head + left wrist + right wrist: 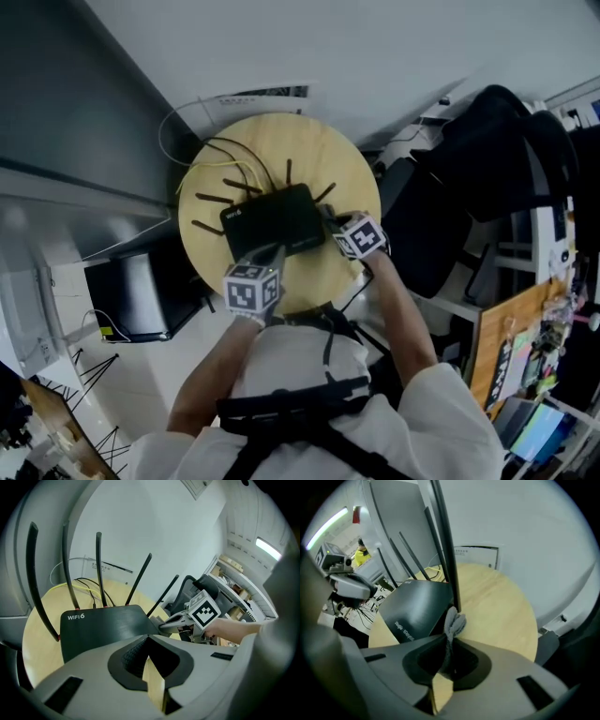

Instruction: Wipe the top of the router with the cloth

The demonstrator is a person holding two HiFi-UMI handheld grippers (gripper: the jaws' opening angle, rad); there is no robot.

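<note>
Right gripper view gives me the clearest look at the cloth point(453, 622): a small grey wad, bunched up and pinched between the jaws of my right gripper point(449, 637), which are clamped on it. The wad sits right at the near edge of the router point(419, 606), at the foot of one upright antenna point(446, 541); I cannot tell whether it is actually pressing on the top surface.

Head view puts the router point(275, 220) roughly in the middle of the round wooden worktop point(319, 150). It is a flat black box with thin black antennas fanned out along its far side and at its ends. My right gripper point(330, 217) comes in at the router's right end, and my left gripper point(272, 251) reaches the near long edge.

Left gripper view shows the left gripper point(147, 639) with its jaws drawn together and nothing between them, the tips over the router's near edge. The router's top point(103, 625) carries white "WIFI 6" lettering at the left corner. Across it I see the right gripper's marker cube point(205, 611) and the hand point(229, 629) behind it.

A yellow cable point(51, 587) and some dark leads trail off the back of the router across the worktop. A black chair point(469, 187) stands just beside the worktop on the right.
</note>
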